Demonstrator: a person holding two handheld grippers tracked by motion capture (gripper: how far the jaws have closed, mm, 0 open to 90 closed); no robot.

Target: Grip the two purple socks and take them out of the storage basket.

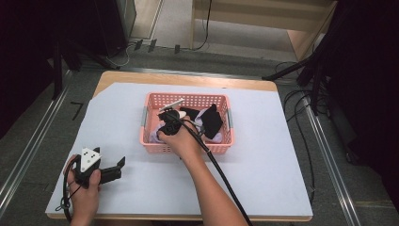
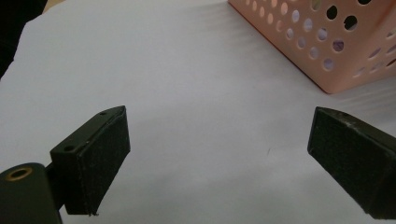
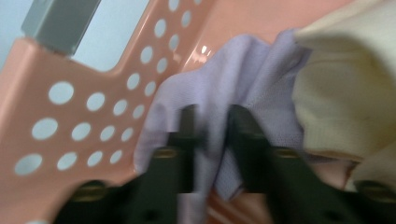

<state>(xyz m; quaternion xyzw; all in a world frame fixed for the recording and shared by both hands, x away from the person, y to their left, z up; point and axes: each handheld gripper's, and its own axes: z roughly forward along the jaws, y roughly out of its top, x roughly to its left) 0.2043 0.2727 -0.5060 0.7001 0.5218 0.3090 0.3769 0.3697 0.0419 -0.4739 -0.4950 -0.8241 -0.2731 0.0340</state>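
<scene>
A pink perforated basket (image 1: 188,96) stands mid-table with clothes in it. My right gripper (image 1: 163,128) reaches down into its left end. In the right gripper view the two jaws (image 3: 212,116) are nearly together with a fold of lavender cloth (image 3: 243,79) pinched between them. A cream cloth (image 3: 345,93) lies right beside it. A black garment (image 1: 211,120) fills the basket's right half. My left gripper (image 1: 120,168) rests on the white sheet at the front left, jaws wide apart (image 2: 219,135) with nothing between them, pointing toward the basket's corner (image 2: 327,51).
The white sheet (image 2: 187,70) covers the wooden table (image 1: 188,77). The basket has grey handles (image 3: 58,23) at its ends. My right gripper's cable (image 1: 226,179) trails across the sheet to the front edge. Black stands and cables surround the table on the floor.
</scene>
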